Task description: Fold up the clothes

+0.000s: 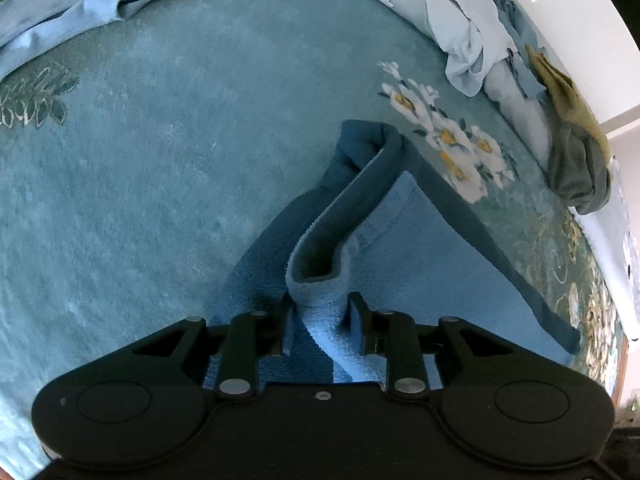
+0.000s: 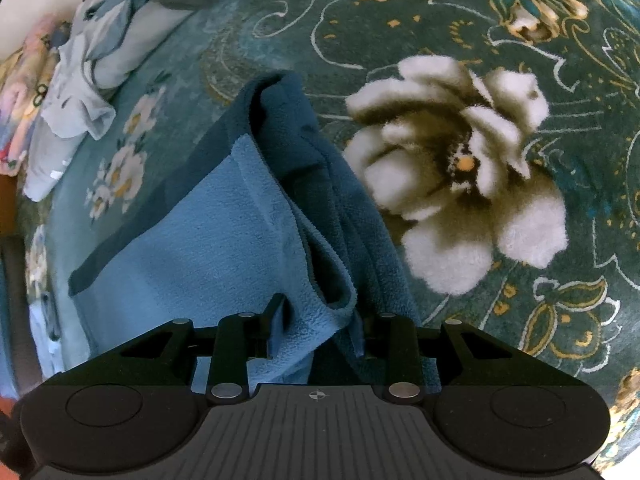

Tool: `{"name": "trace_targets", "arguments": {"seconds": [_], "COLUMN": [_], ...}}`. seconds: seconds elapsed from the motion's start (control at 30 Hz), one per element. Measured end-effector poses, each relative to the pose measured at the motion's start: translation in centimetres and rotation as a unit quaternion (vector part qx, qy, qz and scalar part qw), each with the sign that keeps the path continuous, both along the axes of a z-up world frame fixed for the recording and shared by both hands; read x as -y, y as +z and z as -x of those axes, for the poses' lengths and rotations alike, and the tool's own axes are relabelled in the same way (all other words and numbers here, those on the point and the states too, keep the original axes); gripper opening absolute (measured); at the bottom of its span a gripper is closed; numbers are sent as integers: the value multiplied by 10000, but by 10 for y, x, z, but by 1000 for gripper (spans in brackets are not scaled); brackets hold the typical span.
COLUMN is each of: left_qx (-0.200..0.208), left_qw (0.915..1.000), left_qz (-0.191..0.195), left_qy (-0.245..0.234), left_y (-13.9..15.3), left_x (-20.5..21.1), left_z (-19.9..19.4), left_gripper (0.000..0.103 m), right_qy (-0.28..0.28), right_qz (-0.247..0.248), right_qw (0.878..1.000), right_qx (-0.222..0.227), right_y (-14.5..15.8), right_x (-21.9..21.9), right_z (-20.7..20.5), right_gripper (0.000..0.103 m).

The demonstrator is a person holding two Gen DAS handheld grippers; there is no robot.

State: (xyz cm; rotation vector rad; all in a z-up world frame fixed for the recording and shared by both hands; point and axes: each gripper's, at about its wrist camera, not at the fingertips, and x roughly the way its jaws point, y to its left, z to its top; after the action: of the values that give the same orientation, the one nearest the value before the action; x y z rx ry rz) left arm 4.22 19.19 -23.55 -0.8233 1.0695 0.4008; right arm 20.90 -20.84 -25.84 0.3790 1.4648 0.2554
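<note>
A blue fleece cloth [image 1: 416,248] with a dark teal border lies partly on the teal floral carpet. In the left wrist view my left gripper [image 1: 320,308] is shut on a bunched edge of it, which curls up between the fingers. In the right wrist view the same cloth [image 2: 224,224] stretches ahead, and my right gripper [image 2: 320,312] is shut on a folded edge of it. The cloth's far end is folded over in both views.
A pile of pale blue and olive garments [image 1: 500,52] lies along the carpet's far right edge by a white wall; it also shows in the right wrist view [image 2: 92,80]. Another blue garment [image 1: 80,4] lies at the far left. A large white flower pattern [image 2: 460,184] marks the carpet.
</note>
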Motion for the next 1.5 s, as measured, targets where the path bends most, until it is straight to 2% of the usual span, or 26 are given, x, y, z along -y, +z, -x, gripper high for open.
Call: {"name": "trace_targets", "arguments": {"seconds": [0.37,0.6,0.77,0.8,0.87,0.93,1.0,1.03,1.13,1.3,1.4,1.5], "left_qx": [-123,-91,104,149,238,319,417,473,657,817,786,749], "left_qw": [9997,9986,9989,9989,9988,9982,9972,9967,9947,9935,9943,9950], "left_qz": [-143,-397,-308,-284,-244,-262,-311,-335,-404,-338,-254,-176], "left_qy": [-125,-345,-334,-337,-354,-435,-532,-575,-675,-714,-671,-641], "left_y": [15,34,46,48,52,57,63,66,76,84,84,82], "left_x": [4,7,4,4,4,5,6,7,7,3,-1,-5], "left_z": [-2,2,10,12,16,20,24,26,35,50,59,65], "left_gripper": [32,44,58,64,67,75,80,86,96,100,100,100], "right_qy": [68,19,-54,-54,-54,-66,-61,-50,18,142,114,110], "right_qz": [25,118,11,-7,-39,-84,-139,-167,-252,-140,-17,1], "right_qw": [9999,9995,9990,9988,9984,9976,9969,9965,9944,9916,9894,9876], "right_qx": [103,276,444,484,563,680,767,813,1023,1277,1451,1565], "right_y": [11,25,38,41,47,53,59,63,74,94,108,116], "right_x": [-1,-2,1,1,1,1,0,-1,-5,-13,-13,-8], "right_z": [3,8,16,18,22,27,32,35,46,62,72,78], "right_gripper": [33,35,48,51,54,65,67,75,89,90,100,100]}}
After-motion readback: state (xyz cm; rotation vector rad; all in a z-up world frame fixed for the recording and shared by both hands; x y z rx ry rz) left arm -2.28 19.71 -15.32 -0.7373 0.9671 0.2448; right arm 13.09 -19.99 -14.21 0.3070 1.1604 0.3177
